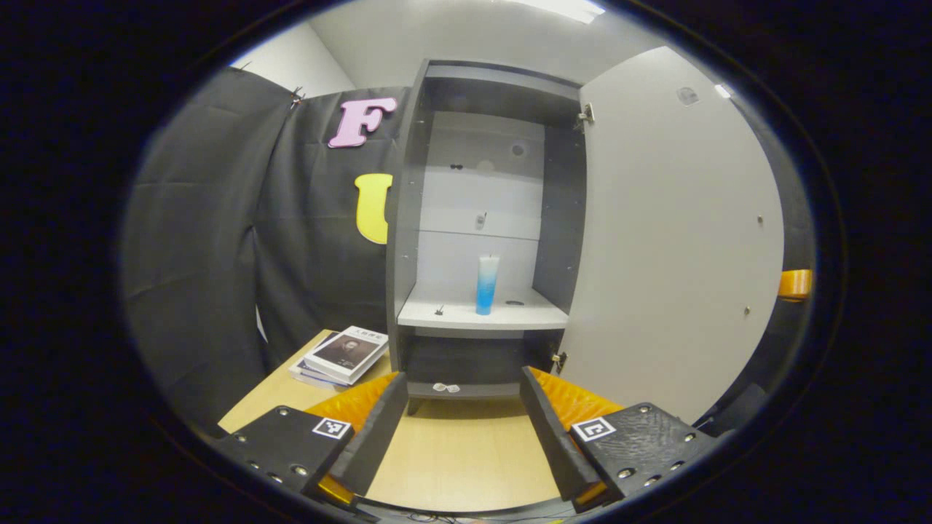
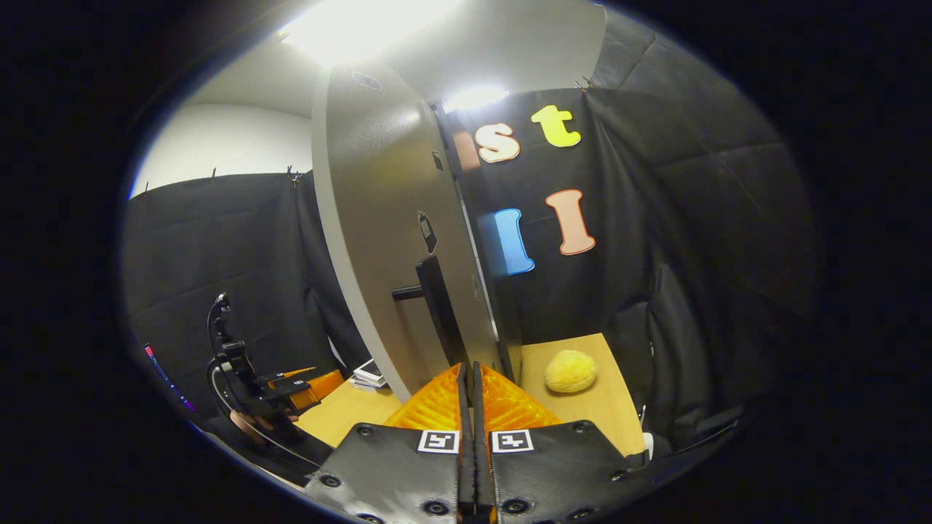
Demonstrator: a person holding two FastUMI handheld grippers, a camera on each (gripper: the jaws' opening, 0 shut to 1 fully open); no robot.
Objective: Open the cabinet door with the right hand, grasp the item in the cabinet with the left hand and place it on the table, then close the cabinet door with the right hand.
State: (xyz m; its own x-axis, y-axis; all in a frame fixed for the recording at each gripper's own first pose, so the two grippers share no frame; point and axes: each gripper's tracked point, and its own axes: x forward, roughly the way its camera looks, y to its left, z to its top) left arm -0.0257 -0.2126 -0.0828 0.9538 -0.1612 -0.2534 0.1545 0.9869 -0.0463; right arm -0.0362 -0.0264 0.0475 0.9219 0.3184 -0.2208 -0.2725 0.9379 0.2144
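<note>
A slim cylinder (image 1: 487,284), white at the top and fading to blue at its base, stands upright on the pale middle shelf (image 1: 466,317) of the grey cabinet (image 1: 408,218), near the shelf's centre. The cabinet door (image 1: 670,240) hangs wide open to the right of that shelf. My left claw (image 1: 462,415) is spread, released and holding nothing, below and in front of the cabinet, well apart from the cylinder. My right claw (image 2: 467,386) is clenched, fingers pressed together just beside the door's dark bar handle (image 2: 437,302); whether anything is pinched I cannot tell. The cabinet sits on a light wooden counter (image 1: 451,451). Left of the cabinet lies a stack of books (image 1: 342,355); right of the door rests a yellow plush ball (image 2: 570,370). Black cloth (image 1: 211,240) walls the booth.
</note>
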